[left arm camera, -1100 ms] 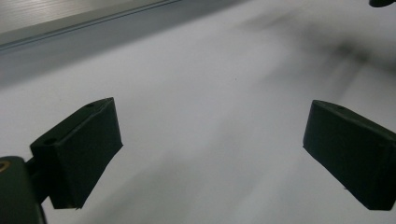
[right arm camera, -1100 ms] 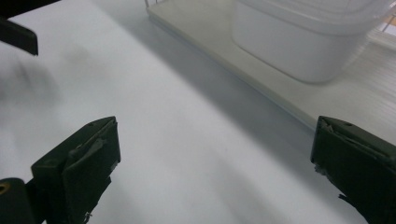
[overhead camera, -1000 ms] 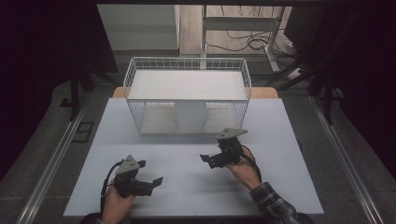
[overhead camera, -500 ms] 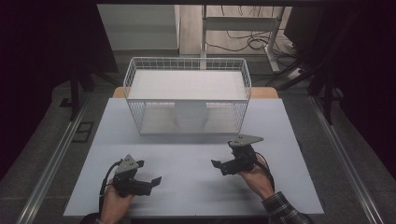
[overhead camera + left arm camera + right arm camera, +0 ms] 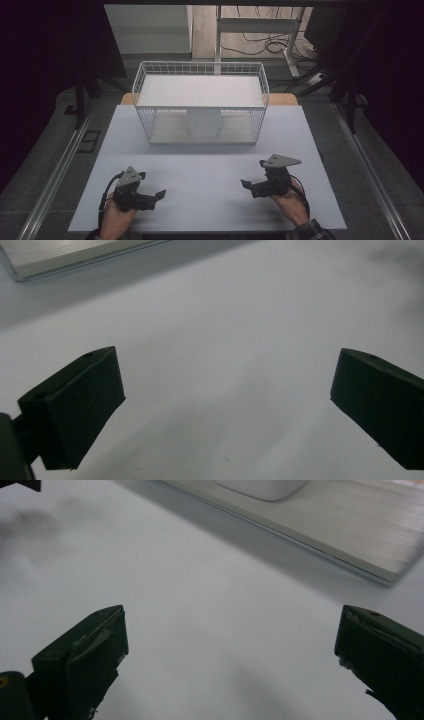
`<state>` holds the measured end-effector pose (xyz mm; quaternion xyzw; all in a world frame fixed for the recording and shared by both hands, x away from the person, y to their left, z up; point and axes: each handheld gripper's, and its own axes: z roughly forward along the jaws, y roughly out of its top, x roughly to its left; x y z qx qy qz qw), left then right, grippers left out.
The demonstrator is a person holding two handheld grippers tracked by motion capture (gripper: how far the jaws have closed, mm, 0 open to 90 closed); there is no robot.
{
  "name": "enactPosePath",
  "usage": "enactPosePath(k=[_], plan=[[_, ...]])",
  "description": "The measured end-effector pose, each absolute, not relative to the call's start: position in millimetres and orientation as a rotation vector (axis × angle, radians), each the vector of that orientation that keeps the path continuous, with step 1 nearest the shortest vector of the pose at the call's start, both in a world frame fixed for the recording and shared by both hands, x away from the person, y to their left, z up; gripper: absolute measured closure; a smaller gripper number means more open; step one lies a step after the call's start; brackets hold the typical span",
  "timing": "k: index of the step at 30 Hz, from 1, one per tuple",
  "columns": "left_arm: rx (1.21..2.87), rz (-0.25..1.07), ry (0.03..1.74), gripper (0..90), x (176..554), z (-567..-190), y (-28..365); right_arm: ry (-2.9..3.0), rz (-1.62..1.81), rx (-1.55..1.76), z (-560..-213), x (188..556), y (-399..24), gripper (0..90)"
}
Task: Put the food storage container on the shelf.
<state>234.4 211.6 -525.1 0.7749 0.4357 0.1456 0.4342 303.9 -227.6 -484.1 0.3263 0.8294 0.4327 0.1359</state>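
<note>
Left tool [image 5: 159, 193] and right tool [image 5: 246, 184] jaws apart, empty, wire basket [image 5: 200, 107] well beyond

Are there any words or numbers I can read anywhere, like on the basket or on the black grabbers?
None: no word, number or sign can be read.
The wire basket, the white container inside it, the table, the left gripper and the right gripper all look plain.

White wire basket [image 5: 200, 87] stands upright at the far middle of the table [image 5: 210, 175], open top facing up. One white cup [image 5: 203, 123] sits inside it on the basket floor, centred near the front wall.
</note>
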Motion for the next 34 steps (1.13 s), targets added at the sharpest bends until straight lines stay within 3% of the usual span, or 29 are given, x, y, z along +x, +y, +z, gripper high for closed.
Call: enactPosePath(k=[18,34], plan=[[1.935,0.371,1.136,0.0,225.9,-531.1,228.2,2.315,1.166,1.137,-493.4,274.8,-286.6,0.0],[1.954,0.335,1.165,0.0,228.6,-536.7,228.1,2.363,1.124,1.243,-504.7,264.1,-297.7,0.0]])
